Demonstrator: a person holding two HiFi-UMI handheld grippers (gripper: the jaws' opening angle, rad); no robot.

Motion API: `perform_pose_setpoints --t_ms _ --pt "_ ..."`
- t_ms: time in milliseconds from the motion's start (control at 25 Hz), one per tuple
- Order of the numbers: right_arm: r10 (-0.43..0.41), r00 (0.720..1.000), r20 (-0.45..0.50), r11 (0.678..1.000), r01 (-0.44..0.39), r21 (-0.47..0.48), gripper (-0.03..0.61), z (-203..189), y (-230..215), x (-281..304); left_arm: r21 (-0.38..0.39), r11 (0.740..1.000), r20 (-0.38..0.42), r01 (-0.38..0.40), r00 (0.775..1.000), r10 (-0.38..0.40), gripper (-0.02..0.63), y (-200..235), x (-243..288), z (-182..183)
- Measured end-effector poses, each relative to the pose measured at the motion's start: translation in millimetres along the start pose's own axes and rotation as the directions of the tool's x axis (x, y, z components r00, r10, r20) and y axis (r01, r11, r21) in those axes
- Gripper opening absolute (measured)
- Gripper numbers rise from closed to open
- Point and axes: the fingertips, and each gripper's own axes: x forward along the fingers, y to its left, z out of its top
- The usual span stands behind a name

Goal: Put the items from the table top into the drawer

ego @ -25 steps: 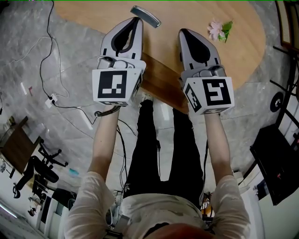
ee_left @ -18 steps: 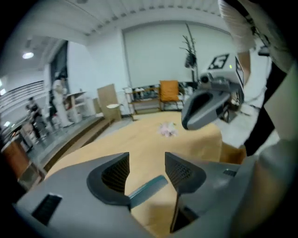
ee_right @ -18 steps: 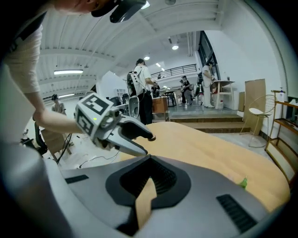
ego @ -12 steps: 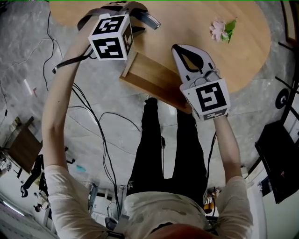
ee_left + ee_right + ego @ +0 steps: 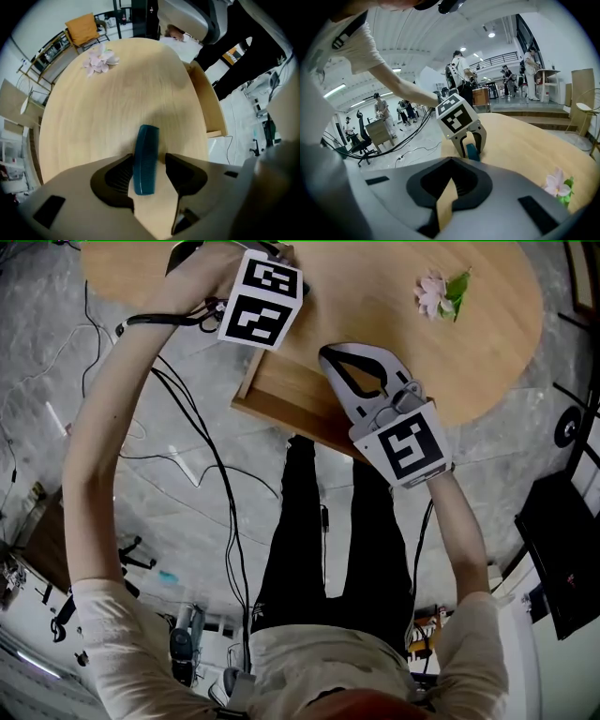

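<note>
A teal comb lies flat on the round wooden table at its far left. My left gripper points straight down over it. Its jaws have just been opening and now stand open on either side of the comb without pressing on it. In the head view the marker cube hides both jaws and comb. The right gripper view shows the left gripper astride the comb. My right gripper hovers shut and empty over the open wooden drawer. A pink flower lies at the far right.
The drawer juts from the table's near edge above the person's legs. Cables trail over the grey floor at the left. A black case sits at the right. Several people stand in the hall beyond.
The left gripper left the drawer front, swung to the table's far left, rolled over and came down with its jaws around the comb. The right gripper drifted slightly left over the drawer.
</note>
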Motion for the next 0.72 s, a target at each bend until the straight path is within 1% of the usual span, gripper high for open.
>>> perform_pose_setpoints --t_ms 80,200,400,520,600,680,720 --pt "0.014 1.0 -0.001 1.0 -0.014 0.007 0.005 0.0 2.2 1.2 0.01 1.0 -0.009 0.017 1.0 -0.017 0.229 0.5 2.1 1.1" --pt "0.03 1.0 0.009 0.998 -0.031 0.049 0.005 0.4 8.1 4.2 0.011 1.0 0.001 0.029 1.0 -0.029 0.233 0.8 2.1 0.9" --pt "0.068 0.998 0.007 0.996 -0.068 0.063 0.005 1.0 22.8 14.6 0.064 0.997 -0.018 0.052 0.999 -0.051 0.231 1.5 2.4 0.8" --pt "0.088 0.996 0.013 0.993 -0.088 0.083 0.005 3.1 29.3 19.8 0.059 0.997 -0.008 0.05 0.999 -0.049 0.201 1.6 1.7 0.0" --pt "0.095 0.995 0.01 0.993 -0.096 0.072 0.005 2.7 29.6 20.9 0.047 0.998 -0.01 0.04 0.999 -0.039 0.162 0.0 1.2 0.4" --pt "0.098 0.995 0.008 0.993 -0.099 0.061 0.005 1.4 28.3 20.6 0.037 0.999 -0.003 0.028 1.0 -0.028 0.16 -1.2 1.5 1.0" --pt "0.096 0.995 0.01 0.993 -0.096 0.071 0.005 0.9 27.8 20.1 0.031 0.999 0.005 0.027 1.0 -0.027 0.158 -1.8 1.5 0.8"
